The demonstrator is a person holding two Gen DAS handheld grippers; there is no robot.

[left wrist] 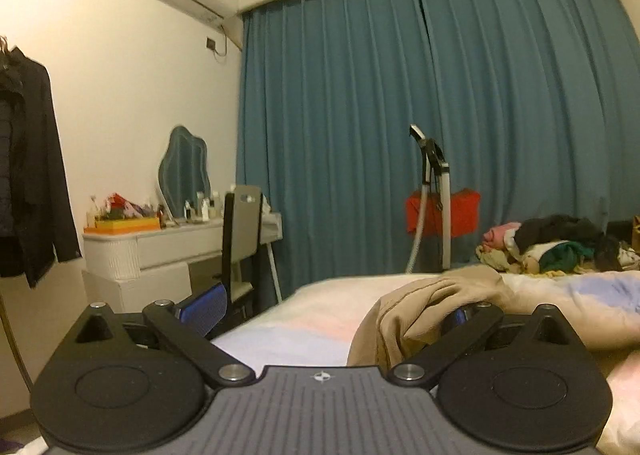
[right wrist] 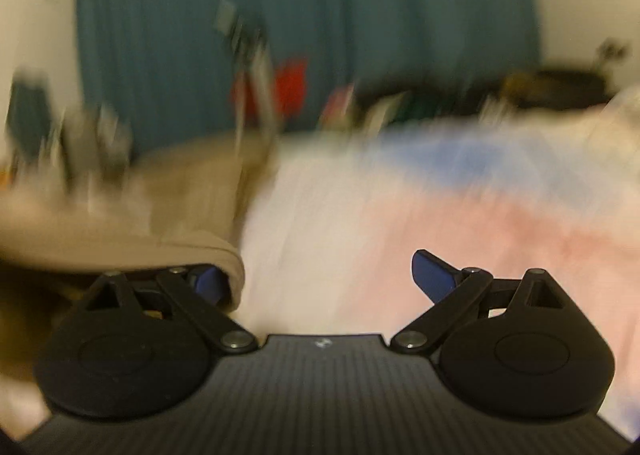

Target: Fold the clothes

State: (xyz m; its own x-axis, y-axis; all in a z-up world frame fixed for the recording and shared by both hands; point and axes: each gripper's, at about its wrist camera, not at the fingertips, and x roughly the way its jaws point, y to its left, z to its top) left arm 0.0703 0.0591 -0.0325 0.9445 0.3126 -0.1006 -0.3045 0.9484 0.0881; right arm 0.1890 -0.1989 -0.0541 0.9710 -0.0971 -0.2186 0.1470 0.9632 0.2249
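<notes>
Teal curtains (left wrist: 400,115) close off the far wall of a bedroom, with a white dressing table (left wrist: 160,243) to one side and a heap of unsorted clothes (left wrist: 560,243) at the far end of the bed (left wrist: 312,307), whose pastel pink-and-blue cover serves as the folding surface. Between the two grippers lies a beige garment (left wrist: 432,303), bunched and not yet laid flat, so the step in hand looks like getting a first hold on it in order to spread it out. The left gripper (left wrist: 328,307) stands wide open with nothing clamped; the cloth is draped over its right finger and hides that blue pad, while the left pad is bare out over the bed's edge. The right gripper (right wrist: 320,279) is also spread wide and grips nothing; in its heavily blurred view the garment's hem lies over its left finger, with the other finger clear above the cover. The next move probably calls for each gripper to get an edge of the fabric between its fingers, rather than lying across one of them, before closing and drawing the cloth taut. A close now would likely catch only a loose fold.
</notes>
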